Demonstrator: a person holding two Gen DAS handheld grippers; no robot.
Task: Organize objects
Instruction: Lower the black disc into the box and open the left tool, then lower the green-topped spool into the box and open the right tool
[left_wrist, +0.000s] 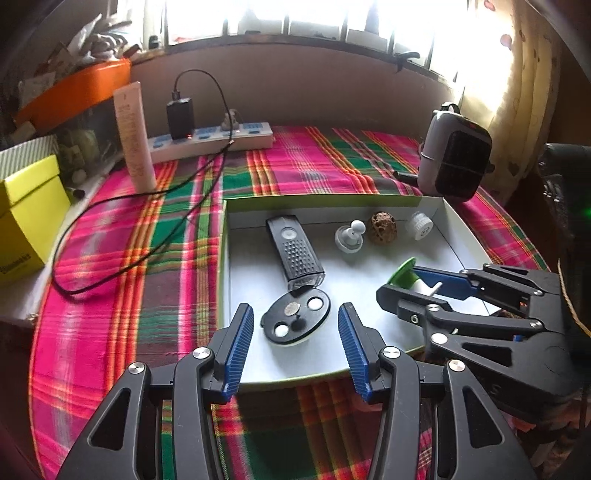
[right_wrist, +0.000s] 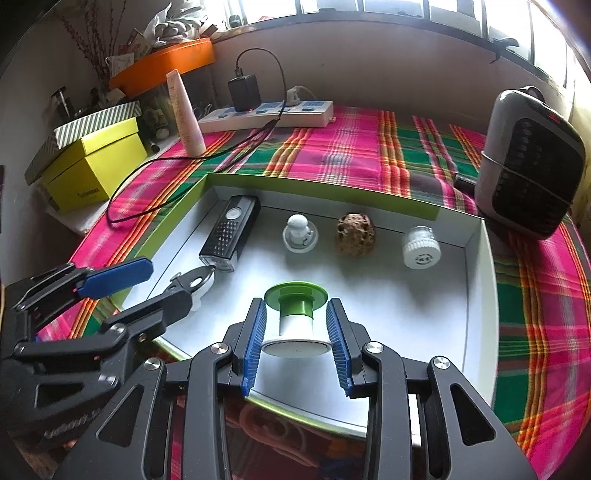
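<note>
Now right claw (right_wrist: 295, 332) clamped on green-white spool (right_wrist: 295, 314) — left claw (left_wrist: 295, 343) spread

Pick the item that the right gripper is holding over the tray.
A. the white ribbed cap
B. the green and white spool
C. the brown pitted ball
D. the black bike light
B: in the right wrist view the right gripper has its blue pads closed on the white flange of the green and white spool, above the tray.
</note>
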